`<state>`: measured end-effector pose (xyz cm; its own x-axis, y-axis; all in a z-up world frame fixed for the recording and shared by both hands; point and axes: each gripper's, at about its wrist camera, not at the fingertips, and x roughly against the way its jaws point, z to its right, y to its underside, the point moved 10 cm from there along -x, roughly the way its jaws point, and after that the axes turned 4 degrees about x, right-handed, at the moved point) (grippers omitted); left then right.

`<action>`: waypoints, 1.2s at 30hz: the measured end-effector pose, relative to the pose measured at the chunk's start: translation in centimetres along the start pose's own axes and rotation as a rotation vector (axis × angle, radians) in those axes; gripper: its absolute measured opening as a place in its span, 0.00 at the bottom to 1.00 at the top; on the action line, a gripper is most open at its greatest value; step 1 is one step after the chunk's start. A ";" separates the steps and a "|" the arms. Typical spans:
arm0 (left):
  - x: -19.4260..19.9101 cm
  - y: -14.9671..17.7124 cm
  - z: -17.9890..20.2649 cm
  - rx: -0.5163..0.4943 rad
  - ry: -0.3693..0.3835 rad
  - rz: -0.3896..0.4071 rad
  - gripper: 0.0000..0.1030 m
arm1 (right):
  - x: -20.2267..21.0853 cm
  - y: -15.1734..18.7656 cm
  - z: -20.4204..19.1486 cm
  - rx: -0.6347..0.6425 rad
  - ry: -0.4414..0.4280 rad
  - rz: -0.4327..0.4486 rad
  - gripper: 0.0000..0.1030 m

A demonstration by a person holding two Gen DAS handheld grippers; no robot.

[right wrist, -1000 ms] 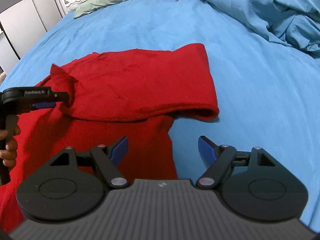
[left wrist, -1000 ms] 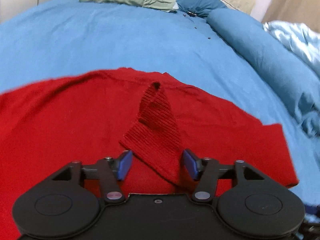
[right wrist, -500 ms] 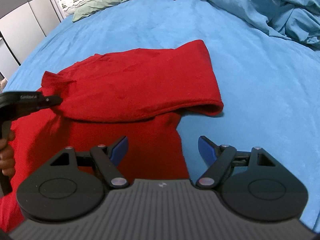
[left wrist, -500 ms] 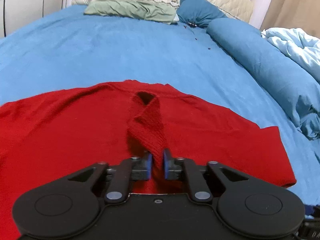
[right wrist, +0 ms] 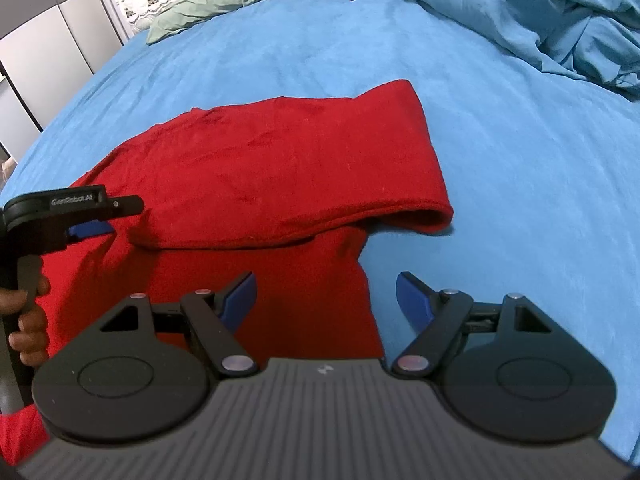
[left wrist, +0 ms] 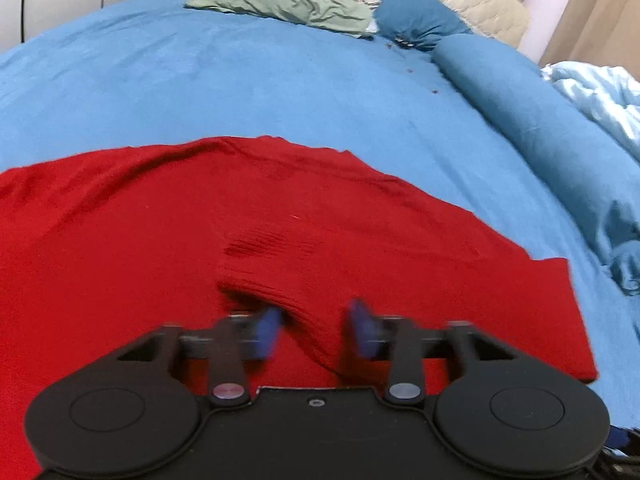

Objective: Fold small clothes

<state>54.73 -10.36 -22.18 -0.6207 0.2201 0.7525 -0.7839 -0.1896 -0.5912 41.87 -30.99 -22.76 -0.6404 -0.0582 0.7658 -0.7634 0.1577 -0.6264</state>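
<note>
Now right gripper (right wrist: 325, 280) gapes; sweater (right wrist: 280, 168), probably.

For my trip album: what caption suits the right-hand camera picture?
Open right gripper poised above a partly folded red knitted garment on a blue bedsheet.

Left gripper (left wrist: 316, 330): pitched downward, blue pads (left wrist: 268, 332) motion-blurred, jaws standing apart with clear gap, not pinched together. Seen side-on at left edge of right wrist view, black body level, tip forward. Left hand (right wrist: 28, 320): fingers wrapped round its handle. Right gripper (right wrist: 325, 300): angled downward, sharp in frame, jaws spread wide, blue fingertips (right wrist: 240, 296) well apart, gripping nothing.
</note>
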 end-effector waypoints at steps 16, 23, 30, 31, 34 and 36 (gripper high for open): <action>6.4 -5.4 -8.7 0.019 -0.149 0.208 0.06 | -5.3 -2.0 -1.1 0.230 0.192 0.007 0.91; 6.5 -4.6 -9.4 0.016 -0.158 0.193 0.07 | -4.2 -3.7 1.9 0.266 0.444 0.056 0.92; 5.3 -2.4 -12.1 -0.013 -0.229 0.093 0.34 | -4.1 -1.9 3.3 0.320 0.398 -0.001 0.93; 6.1 -2.4 -12.6 -0.025 -0.267 0.100 0.41 | -4.1 -2.2 3.3 0.326 0.392 -0.012 0.94; 8.5 -1.8 -14.8 -0.084 -0.419 0.115 0.65 | -3.6 -2.3 3.6 0.343 0.412 -0.035 0.97; 9.4 -1.0 -16.0 -0.087 -0.423 0.095 0.65 | -2.9 -2.3 3.0 0.351 0.410 -0.030 0.97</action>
<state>49.49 7.19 -19.10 -0.6448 -0.2091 0.7352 -0.7327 -0.1050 -0.6724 45.18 -34.17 -23.97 -0.5863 0.3427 0.7340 -0.8079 -0.1810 -0.5608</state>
